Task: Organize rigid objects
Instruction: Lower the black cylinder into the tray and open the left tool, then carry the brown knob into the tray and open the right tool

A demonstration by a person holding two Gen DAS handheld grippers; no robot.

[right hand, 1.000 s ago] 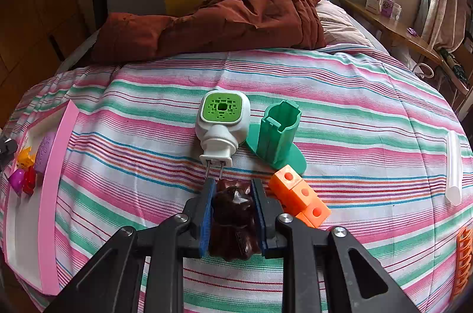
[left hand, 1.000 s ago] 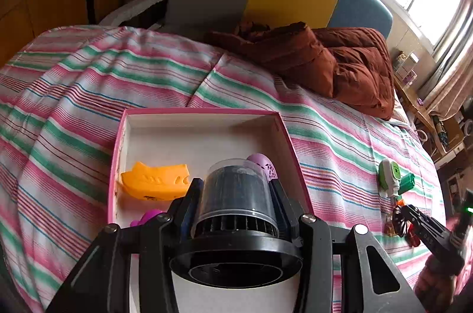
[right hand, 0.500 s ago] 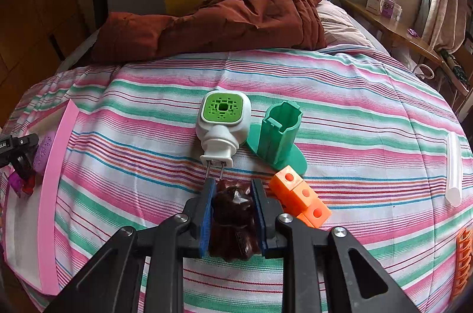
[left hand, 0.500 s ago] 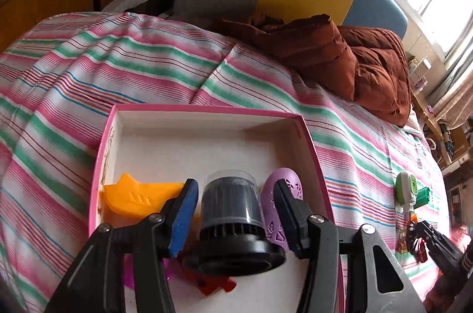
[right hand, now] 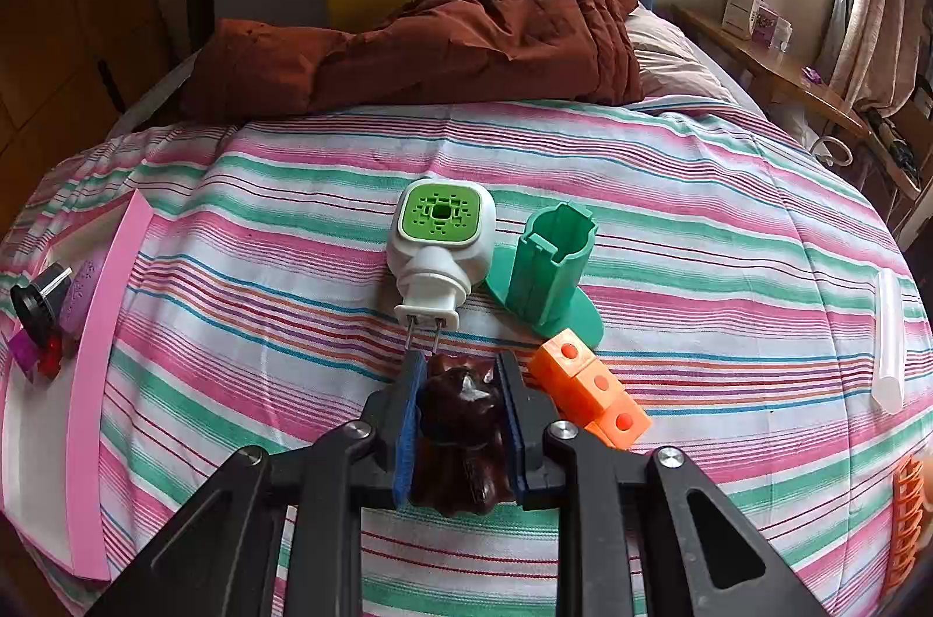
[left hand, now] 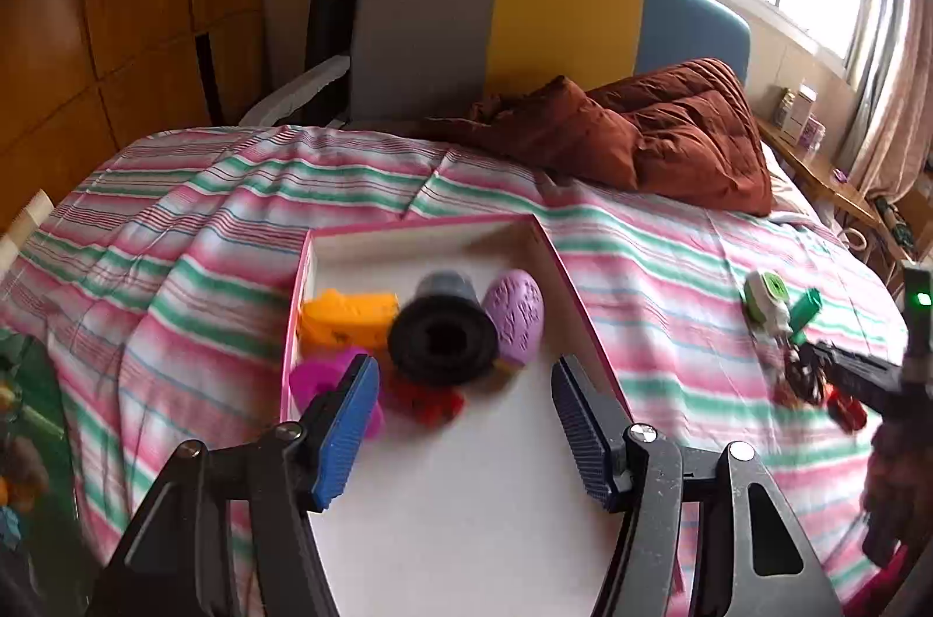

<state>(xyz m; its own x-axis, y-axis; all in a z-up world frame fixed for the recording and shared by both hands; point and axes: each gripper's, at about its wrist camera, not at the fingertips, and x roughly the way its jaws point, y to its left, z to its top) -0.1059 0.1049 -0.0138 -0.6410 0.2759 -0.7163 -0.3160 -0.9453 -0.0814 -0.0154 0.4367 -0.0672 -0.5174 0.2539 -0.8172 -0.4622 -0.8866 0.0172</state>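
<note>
**Inspector A:** Left hand-held gripper (left hand: 460, 436): jaws have just been opening and nothing sits between the pads. The black cylinder (left hand: 442, 340) lies just ahead of its fingertips inside the pink box (left hand: 548, 249), between the orange piece (left hand: 344, 319) and the purple egg-shaped piece (left hand: 516, 316). I judge that drop-off complete.

**Inspector B:** And the right hand-held gripper (right hand: 460, 419)?

**Inspector A:** Clenched on the dark brown figure (right hand: 460, 433), low over the striped bed. Just ahead of it lie the white and green plug-in device (right hand: 437, 238) and the green holder (right hand: 548, 267); the orange blocks (right hand: 589, 384) sit beside its right finger.

**Inspector B:** Next move?

**Inspector A:** In my judgement, lift the figure clear of the plug's prongs and carry it leftward to the box, setting it in the bare near floor.
</note>
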